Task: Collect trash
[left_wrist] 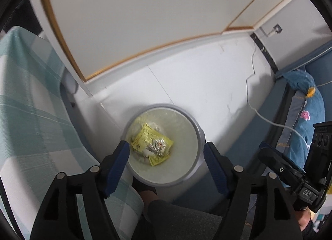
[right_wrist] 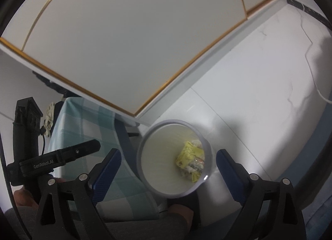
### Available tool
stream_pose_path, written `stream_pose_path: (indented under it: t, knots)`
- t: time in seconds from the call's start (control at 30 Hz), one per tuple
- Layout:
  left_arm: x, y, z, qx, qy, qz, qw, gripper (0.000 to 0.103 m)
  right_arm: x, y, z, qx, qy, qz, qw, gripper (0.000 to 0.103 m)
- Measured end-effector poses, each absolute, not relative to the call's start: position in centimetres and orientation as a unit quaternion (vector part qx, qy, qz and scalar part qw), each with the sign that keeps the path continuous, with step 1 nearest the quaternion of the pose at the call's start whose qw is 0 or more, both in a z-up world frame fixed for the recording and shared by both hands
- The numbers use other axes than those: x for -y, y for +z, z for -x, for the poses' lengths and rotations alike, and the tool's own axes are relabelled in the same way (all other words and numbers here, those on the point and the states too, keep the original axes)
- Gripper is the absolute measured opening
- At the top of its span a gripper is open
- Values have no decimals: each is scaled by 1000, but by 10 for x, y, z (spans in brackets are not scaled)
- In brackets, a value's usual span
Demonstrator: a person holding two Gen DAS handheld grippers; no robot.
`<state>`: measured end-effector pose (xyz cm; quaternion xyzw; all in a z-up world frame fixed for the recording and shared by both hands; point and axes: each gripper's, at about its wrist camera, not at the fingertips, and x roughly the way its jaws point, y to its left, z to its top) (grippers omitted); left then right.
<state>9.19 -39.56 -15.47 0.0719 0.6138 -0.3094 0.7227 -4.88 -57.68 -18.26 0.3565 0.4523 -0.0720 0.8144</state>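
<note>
Trash bin (left_wrist: 193, 169) stands on the white floor (left_wrist: 199, 78), holding yellow wrappers (left_wrist: 152, 145) at its bottom. Left gripper (left_wrist: 167, 152) hovers above it, jaws apart, empty. Right gripper (right_wrist: 168, 162) likewise, jaws apart. Checked cloth (left_wrist: 31, 119) lies at 9 o'clock.

My left gripper (left_wrist: 167, 152) is matte black plastic: two angular arms with triangular cut-outs, each carrying silver round screw heads and ending in ribbed dark-blue fingers (left_wrist: 119, 163). My right gripper (right_wrist: 168, 165) is built the same, with blue pads and silver screws. The left one's black body reads "GenRobot.AI" in white, with a thin black cable. My sleeves are dark grey; skin shows at the wrist.
</note>
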Motion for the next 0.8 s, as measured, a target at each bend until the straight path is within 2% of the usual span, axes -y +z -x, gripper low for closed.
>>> stream_pose_path:
  t: [0.1, 0.8]
  knots:
    - [390, -146, -90, -596, -299, -80, 741, 79, 574, -175, 47, -451, -65, -351, 818, 96]
    - [363, -113, -76, -564, -279, -71, 774, 79, 551, -139, 56, -444, -48, -324, 834, 101]
